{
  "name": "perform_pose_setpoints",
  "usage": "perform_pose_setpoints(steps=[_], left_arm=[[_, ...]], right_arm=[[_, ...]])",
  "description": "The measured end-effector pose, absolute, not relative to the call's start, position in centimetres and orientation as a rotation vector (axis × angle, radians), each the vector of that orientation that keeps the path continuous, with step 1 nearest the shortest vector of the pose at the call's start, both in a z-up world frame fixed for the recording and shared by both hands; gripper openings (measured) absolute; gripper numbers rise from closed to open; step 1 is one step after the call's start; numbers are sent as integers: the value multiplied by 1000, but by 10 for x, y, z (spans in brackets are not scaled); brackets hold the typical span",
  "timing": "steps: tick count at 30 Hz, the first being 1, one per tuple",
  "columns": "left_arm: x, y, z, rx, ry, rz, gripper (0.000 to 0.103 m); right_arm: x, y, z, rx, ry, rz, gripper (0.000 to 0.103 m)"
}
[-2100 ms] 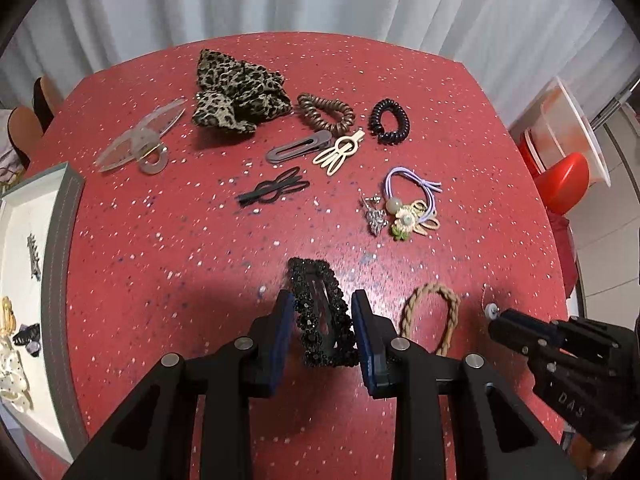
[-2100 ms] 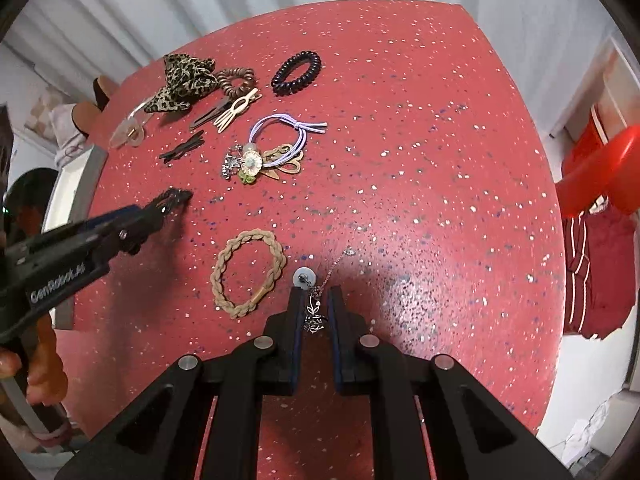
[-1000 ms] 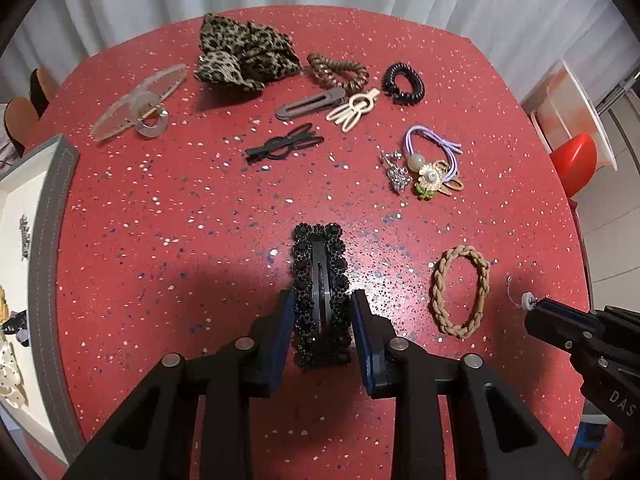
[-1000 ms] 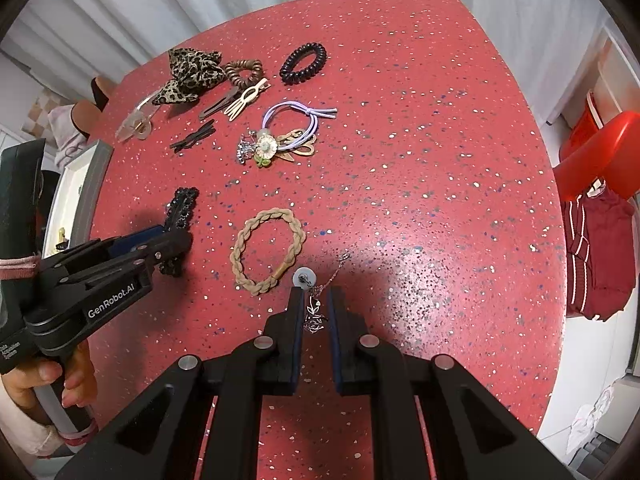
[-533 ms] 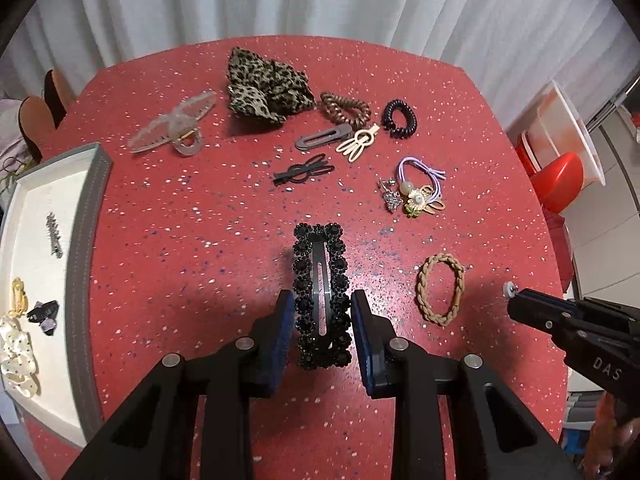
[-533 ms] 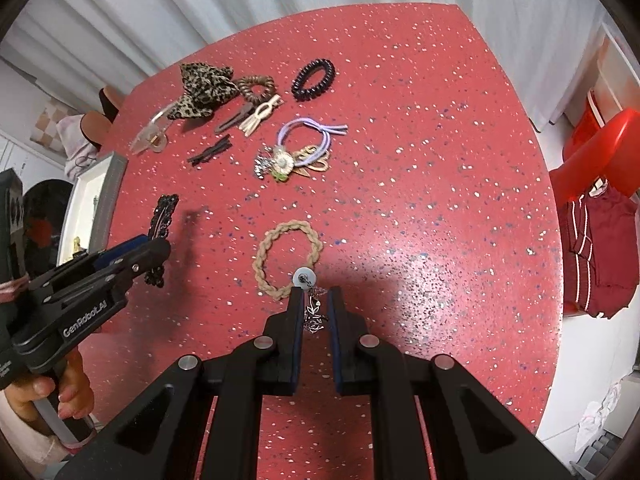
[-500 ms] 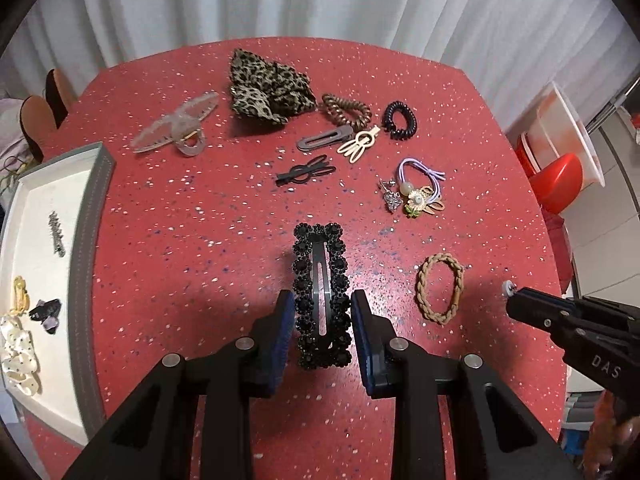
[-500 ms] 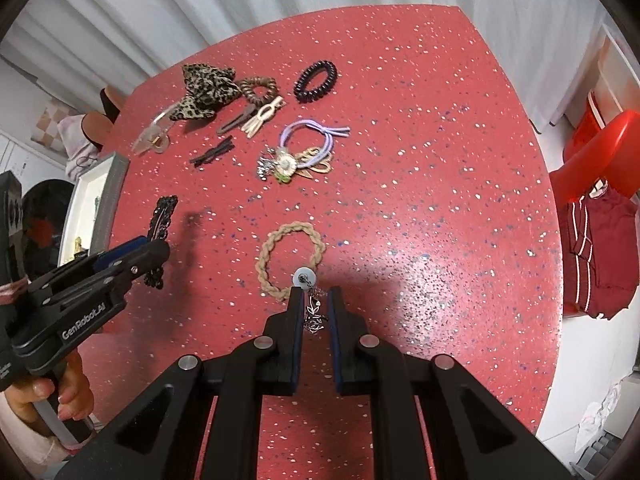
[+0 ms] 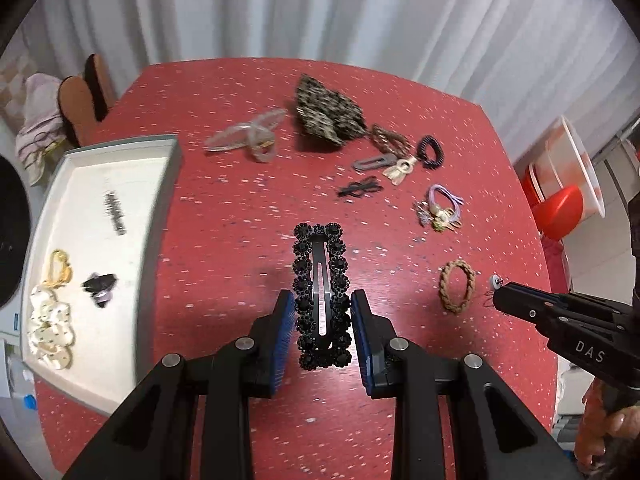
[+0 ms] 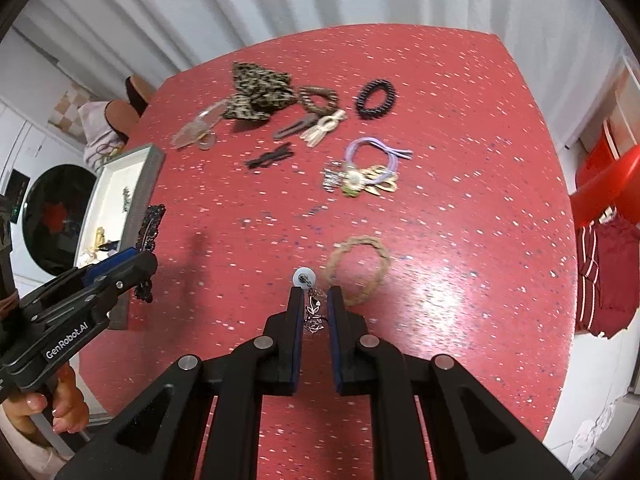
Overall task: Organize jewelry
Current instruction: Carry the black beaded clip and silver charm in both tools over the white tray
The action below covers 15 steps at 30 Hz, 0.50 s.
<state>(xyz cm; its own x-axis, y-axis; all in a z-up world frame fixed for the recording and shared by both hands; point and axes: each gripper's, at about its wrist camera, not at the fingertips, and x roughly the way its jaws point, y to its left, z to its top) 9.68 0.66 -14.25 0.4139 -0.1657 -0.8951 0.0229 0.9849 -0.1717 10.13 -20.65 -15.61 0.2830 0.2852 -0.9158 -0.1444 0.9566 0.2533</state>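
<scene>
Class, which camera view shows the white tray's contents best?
The left wrist view: the white tray lies open with its pieces spread inside. The right wrist view shows the tray only as a narrow sliver, partly behind the left gripper.

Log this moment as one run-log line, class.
left gripper: shut on black beaded clip | right gripper: shut on earring | tray: partly filled

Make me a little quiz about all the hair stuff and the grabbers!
1. True or false: the left gripper holds the black beaded hair clip.
2. What does the right gripper hold? A) braided tan hair tie B) small silver charm earring C) black spiral hair tie
3. Fill in: the grey tray has a ___ lining.

Key:
1. True.
2. B: the small silver charm earring sits between its fingers; the braided tan hair tie and black spiral hair tie lie on the red table.
3. White.
</scene>
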Motion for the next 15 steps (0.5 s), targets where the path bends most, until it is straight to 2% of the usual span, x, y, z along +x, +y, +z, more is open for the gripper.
perform_pose_setpoints(steps=[15], left_arm=[[74,106,-116,-224,1064,24,31]], right_arm=[[117,-98,-133,15,1210,449,13]])
